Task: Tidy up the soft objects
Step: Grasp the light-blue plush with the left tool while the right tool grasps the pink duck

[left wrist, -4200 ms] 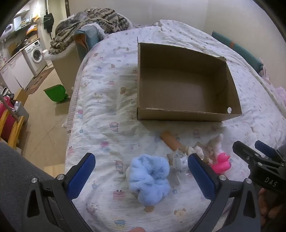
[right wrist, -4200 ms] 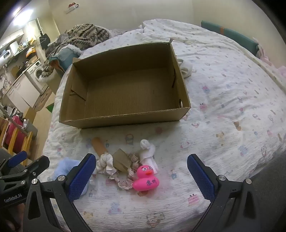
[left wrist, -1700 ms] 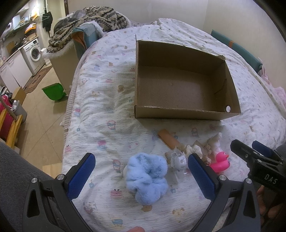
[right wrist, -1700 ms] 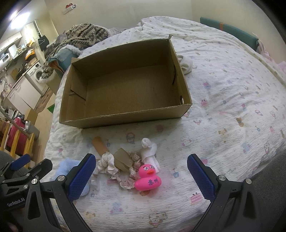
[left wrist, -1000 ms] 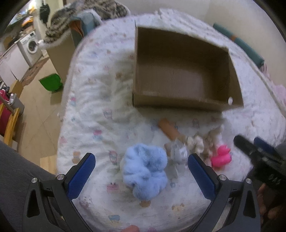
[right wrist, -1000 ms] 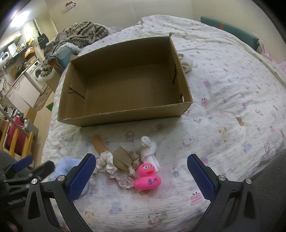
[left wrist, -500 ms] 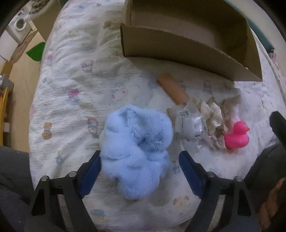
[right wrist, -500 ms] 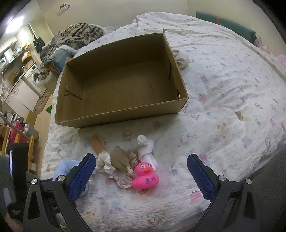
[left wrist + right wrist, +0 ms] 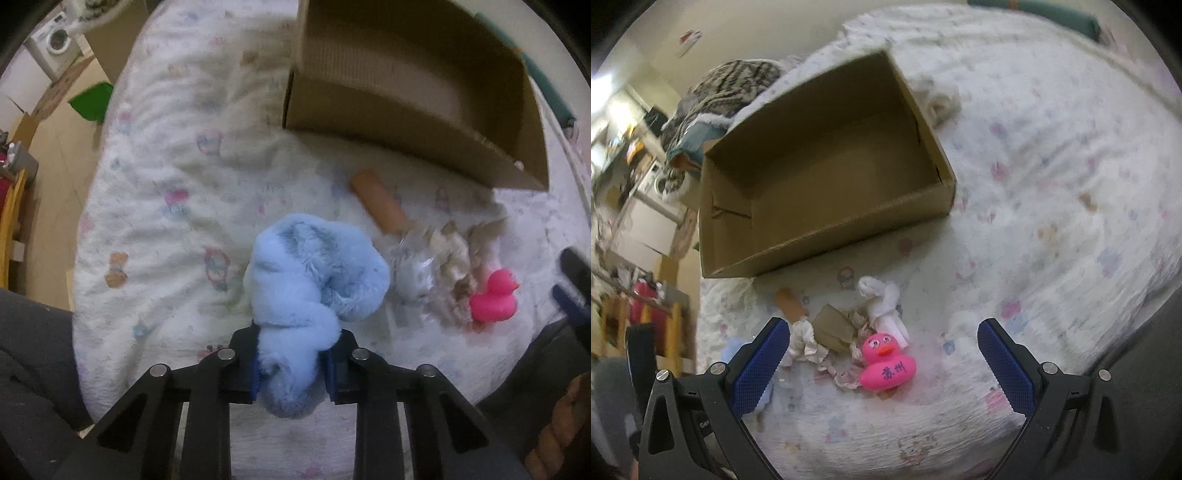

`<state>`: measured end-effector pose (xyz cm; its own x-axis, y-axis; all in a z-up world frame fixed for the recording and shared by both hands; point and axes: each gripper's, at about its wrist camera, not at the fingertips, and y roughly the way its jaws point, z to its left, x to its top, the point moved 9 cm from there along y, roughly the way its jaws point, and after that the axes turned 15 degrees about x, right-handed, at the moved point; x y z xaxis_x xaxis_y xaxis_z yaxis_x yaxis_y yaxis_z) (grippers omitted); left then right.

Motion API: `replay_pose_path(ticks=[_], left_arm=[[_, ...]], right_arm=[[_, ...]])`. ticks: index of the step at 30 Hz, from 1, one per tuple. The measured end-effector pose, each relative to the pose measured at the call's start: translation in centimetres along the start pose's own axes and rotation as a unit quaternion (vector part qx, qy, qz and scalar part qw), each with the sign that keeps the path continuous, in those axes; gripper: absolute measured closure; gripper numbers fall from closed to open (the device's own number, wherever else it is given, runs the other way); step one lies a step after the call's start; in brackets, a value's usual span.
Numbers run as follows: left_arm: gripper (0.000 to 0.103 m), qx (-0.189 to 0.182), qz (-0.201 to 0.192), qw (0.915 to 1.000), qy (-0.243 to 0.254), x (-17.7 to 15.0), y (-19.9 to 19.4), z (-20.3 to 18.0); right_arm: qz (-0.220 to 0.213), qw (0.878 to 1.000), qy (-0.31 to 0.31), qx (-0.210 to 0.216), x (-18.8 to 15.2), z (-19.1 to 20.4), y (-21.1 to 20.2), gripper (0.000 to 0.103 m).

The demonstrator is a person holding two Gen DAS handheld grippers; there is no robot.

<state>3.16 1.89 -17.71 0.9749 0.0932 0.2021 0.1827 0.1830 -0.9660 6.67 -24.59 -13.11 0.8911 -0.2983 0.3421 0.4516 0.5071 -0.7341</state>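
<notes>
My left gripper (image 9: 293,363) is shut on a fluffy light-blue soft toy (image 9: 314,273) that lies on the bed. To its right lie a brown tube (image 9: 376,205), crumpled beige and white cloth pieces (image 9: 448,258) and a pink rubber duck (image 9: 495,295). My right gripper (image 9: 882,362) is open, its jaws wide on either side of the pink duck (image 9: 886,363) and hovering above it. A white knotted cloth (image 9: 884,301) and a tan scrap (image 9: 833,326) lie just behind the duck. The open cardboard box (image 9: 827,173) stands farther back; in the left wrist view its near wall (image 9: 388,118) shows.
The bed is covered by a white patterned sheet (image 9: 1052,177). A white cloth (image 9: 940,98) lies behind the box. A striped blanket pile (image 9: 735,85) sits at the bed's far left. The floor, a green bin (image 9: 90,101) and a washing machine (image 9: 55,38) lie left of the bed.
My left gripper dropped onto the blue soft toy and shut on it. My right gripper moved lower and closer to the pink duck, still open.
</notes>
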Motion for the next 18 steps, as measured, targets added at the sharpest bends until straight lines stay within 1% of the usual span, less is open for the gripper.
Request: replay_pose_path(ticks=[1,2,4,6,9,10,11,12,13,15,18], left_arm=[[0.08,0.0,-0.013,0.9999,-0.005,0.2,-0.5,0.4],[0.08,-0.001,-0.021,0.9997,-0.009,0.4,-1.0,0.8],[0.08,-0.002,-0.031,0.9994,-0.016,0.7,-1.6,1.0],[0.08,-0.001,-0.039,0.999,-0.023,0.9,-1.9,1.5],[0.08,-0.003,-0.041,0.9987,-0.03,1.7,-2.6,0.6],[0.08,-0.003,-0.041,0.9987,-0.031,1.8,-2.6,0.6],[0.08,-0.004,-0.038,0.9987,-0.033,2.1,-2.7,0.4],[0.08,-0.004,-0.037,0.9987,-0.034,2.2,-2.7,0.3],[0.08,-0.003,-0.036,0.9988,-0.034,2.6,-2.6,0.1],[0.08,-0.002,-0.037,0.9988,-0.032,2.2,-3.0,0.0],[0.08,0.002,-0.043,0.9986,-0.031,2.1,-3.2,0.0]], right_arm=[[0.01,1.0,0.013,0.005,-0.4,-0.3,0.4,0.0],[0.025,0.999,0.029,0.012,-0.8,-0.6,1.0,0.005],[0.051,0.998,0.04,0.011,-1.5,-1.1,2.0,0.015],[0.066,0.997,0.04,0.009,-2.0,-1.2,2.8,0.019],[0.084,0.996,0.029,0.004,-2.7,-0.9,3.8,0.025],[0.09,0.996,0.027,0.001,-2.9,-0.9,4.2,0.03],[0.098,0.995,0.026,0.0,-3.3,-0.8,4.5,0.04],[0.106,0.994,0.029,-0.004,-3.6,-1.1,4.9,0.045],[0.111,0.993,0.035,-0.012,-3.9,-1.3,5.1,0.055],[0.119,0.992,0.039,-0.014,-4.2,-1.5,5.3,0.057],[0.101,0.994,0.021,-0.018,-3.7,-0.9,4.6,0.058]])
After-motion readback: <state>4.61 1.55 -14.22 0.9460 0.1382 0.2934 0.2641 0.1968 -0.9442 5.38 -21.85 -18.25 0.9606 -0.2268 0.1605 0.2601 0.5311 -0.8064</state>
